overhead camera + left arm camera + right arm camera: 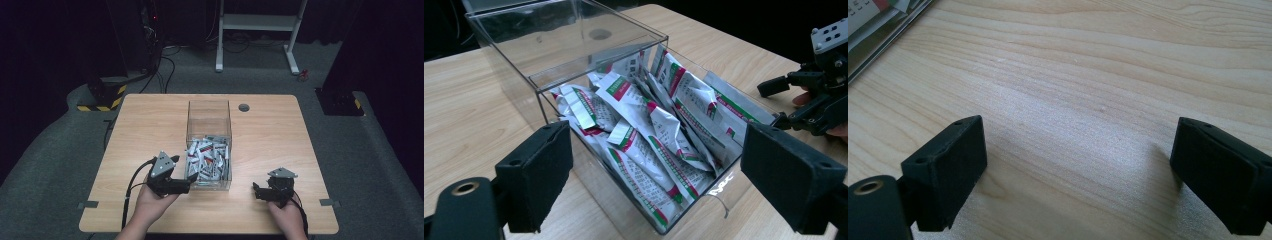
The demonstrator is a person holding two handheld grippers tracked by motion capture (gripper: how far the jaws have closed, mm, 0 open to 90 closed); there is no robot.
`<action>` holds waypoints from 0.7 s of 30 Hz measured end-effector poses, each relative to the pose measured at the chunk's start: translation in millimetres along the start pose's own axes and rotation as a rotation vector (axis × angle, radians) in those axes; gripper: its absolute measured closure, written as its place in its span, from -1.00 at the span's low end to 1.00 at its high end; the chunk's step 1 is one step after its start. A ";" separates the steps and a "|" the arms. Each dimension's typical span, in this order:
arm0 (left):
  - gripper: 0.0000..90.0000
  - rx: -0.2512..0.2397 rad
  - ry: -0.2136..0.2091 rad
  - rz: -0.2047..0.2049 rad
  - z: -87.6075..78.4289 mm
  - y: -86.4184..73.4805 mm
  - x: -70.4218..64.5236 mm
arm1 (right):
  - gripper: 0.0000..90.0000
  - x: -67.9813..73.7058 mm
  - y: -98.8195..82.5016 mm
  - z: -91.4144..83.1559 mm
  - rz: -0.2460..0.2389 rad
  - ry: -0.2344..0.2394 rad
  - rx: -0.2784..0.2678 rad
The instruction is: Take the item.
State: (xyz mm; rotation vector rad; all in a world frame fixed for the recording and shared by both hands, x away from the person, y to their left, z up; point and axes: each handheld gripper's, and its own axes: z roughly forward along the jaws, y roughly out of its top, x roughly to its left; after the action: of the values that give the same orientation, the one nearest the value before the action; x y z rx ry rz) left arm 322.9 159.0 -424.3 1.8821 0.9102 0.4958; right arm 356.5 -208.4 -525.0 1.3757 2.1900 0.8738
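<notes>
The sachets lay heaped in the near half of the clear box, at table centre, red-green-white packs leaning on each other. We saw the left gripper just beside the box's near-left corner, jaws spread wide w/ nothing between the pads; in the left gripper view that corner sat betw. the two jaws, sachets right behind the wall. Whether a pad touched the wall, we couldn't tell. The right gripper rested low over bare table, right of the box & apart from it, jaws also spread, empty. Box's far half was bare of sachets. Table had open wood left, right & behind the box; a round grommet sat nr the far edge. Both hands stayed nr the front edge.
</notes>
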 end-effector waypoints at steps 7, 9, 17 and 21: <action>-0.67 0.010 -0.017 -0.001 6.6 1.2 -2.6 | -0.82 0.1 0.0 0.0 0.000 0.000 0.000; -0.67 0.013 -0.021 0.000 8.4 2.0 -3.7 | -0.82 0.1 0.0 0.0 0.001 0.000 0.000; -0.67 0.024 -0.028 0.010 15.0 5.1 -6.4 | -0.82 0.1 0.0 0.1 -0.001 0.001 -0.001; -0.66 0.032 -0.038 0.013 19.7 6.1 -8.4 | -0.83 0.1 0.0 0.1 -0.002 0.001 -0.001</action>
State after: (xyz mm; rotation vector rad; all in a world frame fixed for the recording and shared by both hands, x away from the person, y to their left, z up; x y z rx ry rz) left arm 333.0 139.4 -427.6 1.9212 0.8855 0.4546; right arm 356.5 -208.3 -525.0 1.3727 2.1908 0.8750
